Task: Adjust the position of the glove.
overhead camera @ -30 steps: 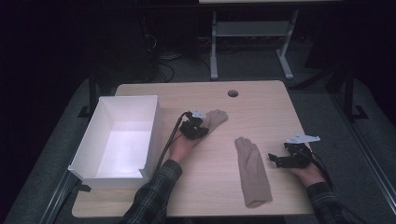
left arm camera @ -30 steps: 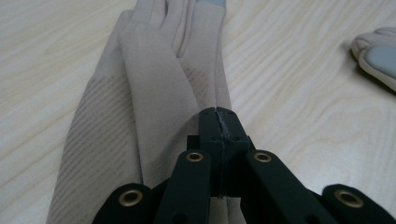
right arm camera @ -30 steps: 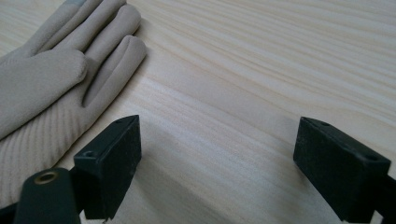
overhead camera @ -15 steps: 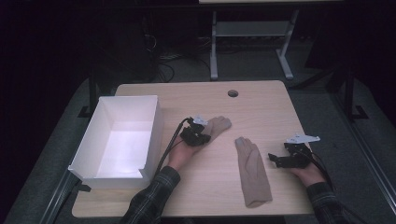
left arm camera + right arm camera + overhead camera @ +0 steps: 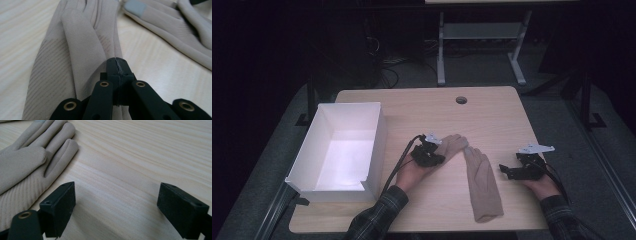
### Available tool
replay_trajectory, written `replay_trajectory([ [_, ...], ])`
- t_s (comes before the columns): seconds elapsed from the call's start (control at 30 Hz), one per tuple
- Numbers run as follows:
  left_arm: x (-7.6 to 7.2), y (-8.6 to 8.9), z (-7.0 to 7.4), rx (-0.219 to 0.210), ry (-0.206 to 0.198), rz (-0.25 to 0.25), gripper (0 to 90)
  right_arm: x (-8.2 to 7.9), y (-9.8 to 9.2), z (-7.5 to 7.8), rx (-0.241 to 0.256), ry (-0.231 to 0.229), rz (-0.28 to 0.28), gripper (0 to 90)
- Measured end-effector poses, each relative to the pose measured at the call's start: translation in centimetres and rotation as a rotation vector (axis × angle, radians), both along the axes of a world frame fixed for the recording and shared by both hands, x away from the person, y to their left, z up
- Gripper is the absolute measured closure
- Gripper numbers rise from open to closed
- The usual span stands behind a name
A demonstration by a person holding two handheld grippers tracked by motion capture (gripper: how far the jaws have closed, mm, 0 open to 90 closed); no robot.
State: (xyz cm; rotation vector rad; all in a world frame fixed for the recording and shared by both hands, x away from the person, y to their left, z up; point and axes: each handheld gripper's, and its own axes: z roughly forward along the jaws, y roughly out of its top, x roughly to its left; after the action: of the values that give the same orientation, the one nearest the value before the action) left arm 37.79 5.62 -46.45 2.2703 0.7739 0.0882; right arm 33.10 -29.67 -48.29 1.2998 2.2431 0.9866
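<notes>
My left gripper (image 5: 439, 156) sits near the middle of the table (image 5: 492, 110), its jaws pressed together on a fold of the first beige glove (image 5: 452, 146); in the left gripper view the jaw tips (image 5: 117, 65) meet with the fabric (image 5: 75, 57) pinched between them. My right gripper (image 5: 507, 171) rests low at the table's right side with its jaws spread wide and nothing between them; in the right gripper view bare wood (image 5: 140, 165) lies in the gap.

By size, from largest to smallest:

(a) Table, light wood grain, with a round cable hole (image 5: 461, 100) near its far edge.

(b) White box (image 5: 377, 145), open-topped, at the table's left side, just beside my left forearm, which wears a plaid sleeve (image 5: 379, 215).

(c) Second beige glove (image 5: 482, 182), lying flat between my two grippers, fingers toward the far edge and cuff toward the near edge. In the right gripper view its fingers (image 5: 53, 142) lie just beside the left-hand jaw, apart from it.

(d) First beige glove, held by my left gripper, its fingers pointing to the right and reaching close to the fingertips of the second glove; I cannot tell whether the two touch. In the left gripper view a grey fingertip patch (image 5: 135, 8) shows on the second glove.
</notes>
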Motion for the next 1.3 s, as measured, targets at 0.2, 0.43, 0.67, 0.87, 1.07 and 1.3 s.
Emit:
replay_trajectory([
  [0.2,-0.7,-0.3,0.3,0.018,-0.005,-0.025,89.6,0.0,0.0,0.0,0.000,0.000,0.000,14.6],
  [0.43,-0.4,1.1,2.2,-0.020,-0.055,0.017,89.6,0.0,0.0,0.0,0.000,0.000,0.000,14.6],
  [0.67,0.7,3.4,2.2,-0.004,-0.070,0.119,89.6,0.0,0.0,0.0,0.000,0.000,0.002,14.6],
  [0.87,1.3,4.2,0.7,0.061,-0.052,0.140,89.6,0.0,0.0,0.0,0.000,-0.001,0.004,14.6],
  [1.07,1.0,4.0,0.7,0.079,-0.056,0.128,89.6,0.1,0.0,0.0,0.001,-0.001,0.004,14.6],
  [1.3,-0.2,4.0,0.7,0.086,-0.037,0.114,89.6,0.1,0.0,0.0,0.001,-0.001,0.005,14.6],
])
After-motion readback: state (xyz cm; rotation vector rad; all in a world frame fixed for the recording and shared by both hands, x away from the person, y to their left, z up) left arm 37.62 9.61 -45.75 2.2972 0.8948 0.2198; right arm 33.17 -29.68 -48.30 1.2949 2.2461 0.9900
